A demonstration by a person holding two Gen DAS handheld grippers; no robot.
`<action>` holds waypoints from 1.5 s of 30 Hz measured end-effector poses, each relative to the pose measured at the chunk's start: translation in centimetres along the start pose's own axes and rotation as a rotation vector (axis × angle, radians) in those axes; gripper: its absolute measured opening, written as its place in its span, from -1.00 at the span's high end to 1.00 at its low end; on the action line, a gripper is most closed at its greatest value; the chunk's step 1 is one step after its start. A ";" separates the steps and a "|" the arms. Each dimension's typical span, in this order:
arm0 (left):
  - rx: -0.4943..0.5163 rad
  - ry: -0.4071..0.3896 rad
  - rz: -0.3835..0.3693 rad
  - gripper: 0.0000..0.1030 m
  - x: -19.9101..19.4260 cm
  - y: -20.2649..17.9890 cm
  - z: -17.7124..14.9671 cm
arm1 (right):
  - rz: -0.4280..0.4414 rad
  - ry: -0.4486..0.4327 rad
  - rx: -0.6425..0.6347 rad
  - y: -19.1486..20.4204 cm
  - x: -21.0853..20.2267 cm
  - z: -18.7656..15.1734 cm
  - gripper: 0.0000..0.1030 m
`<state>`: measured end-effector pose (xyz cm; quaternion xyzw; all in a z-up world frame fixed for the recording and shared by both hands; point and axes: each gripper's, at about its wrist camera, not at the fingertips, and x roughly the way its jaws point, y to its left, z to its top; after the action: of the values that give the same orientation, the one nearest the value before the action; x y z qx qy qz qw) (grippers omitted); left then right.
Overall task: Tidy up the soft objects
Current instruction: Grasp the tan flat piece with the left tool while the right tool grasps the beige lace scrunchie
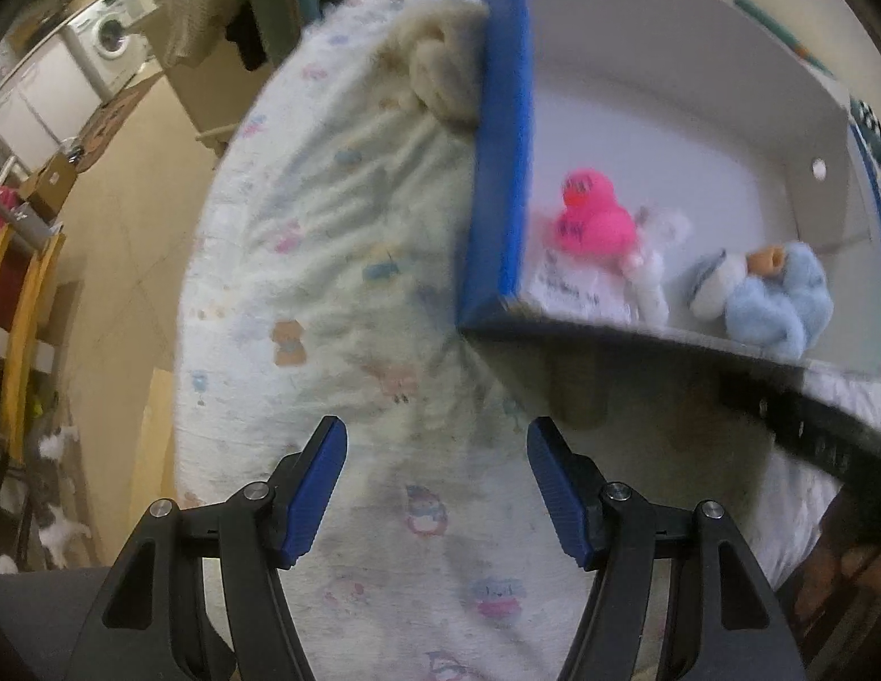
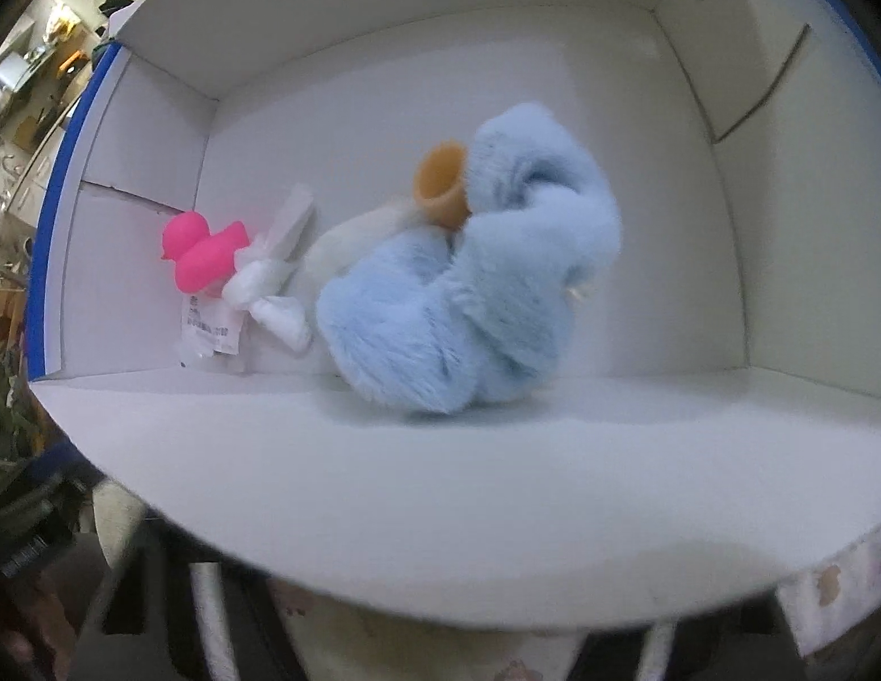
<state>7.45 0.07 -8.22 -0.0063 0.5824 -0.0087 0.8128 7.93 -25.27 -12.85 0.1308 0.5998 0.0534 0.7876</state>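
A white box with blue outer walls [image 1: 500, 170] lies on a bed. Inside it sit a pink rubber duck [image 1: 596, 215], a small white soft toy [image 1: 650, 267] with a paper tag, and a fluffy light-blue plush with an orange beak [image 1: 775, 295]. My left gripper [image 1: 435, 482] is open and empty above the patterned bedsheet [image 1: 338, 261], left of and below the box. The right wrist view looks into the box [image 2: 497, 482]: duck [image 2: 205, 252], white toy [image 2: 270, 289], blue plush [image 2: 469, 289]. My right gripper's fingers are hidden beneath the box's near flap.
A cream fluffy item [image 1: 440, 68] lies on the bed against the box's blue wall. A floor, a washing machine [image 1: 108, 37] and cardboard boxes lie beyond the bed's left edge. Yellow and red furniture [image 1: 20, 295] stands at far left.
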 end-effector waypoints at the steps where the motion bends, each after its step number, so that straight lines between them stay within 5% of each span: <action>1: 0.012 0.012 -0.003 -0.23 0.3 -0.2 -0.2 | 0.010 0.009 -0.002 0.0 0.1 0.0 0.37; 2: 0.025 0.021 -0.009 -0.23 0.7 -0.4 -0.4 | 0.012 0.015 -0.006 0.2 0.3 0.0 0.59; 4: 0.050 0.030 -0.025 -0.22 1.2 -1.0 -0.7 | 0.020 0.010 -0.024 0.5 0.0 0.0 0.71; 15: 0.087 0.041 -0.110 -0.19 3.7 -4.9 0.6 | 0.131 -0.036 -0.064 1.4 -3.6 -1.7 0.74; 19: 0.091 0.064 -0.097 0.32 5.3 -6.1 1.4 | 0.139 -0.042 -0.032 -0.2 -4.1 -2.2 0.74; 27: 0.110 0.126 -0.047 0.75 7.7 -7.1 2.1 | 0.145 -0.053 -0.006 -1.5 -4.5 -2.4 0.74; 45: -0.016 0.054 -0.042 0.80 4.0 0.3 0.9 | 0.138 -0.052 -0.065 0.4 -4.6 -2.8 0.74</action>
<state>9.63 0.30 -11.76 -0.0251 0.6038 -0.0212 0.7965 4.01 -25.61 -9.19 0.1477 0.5666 0.1238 0.8012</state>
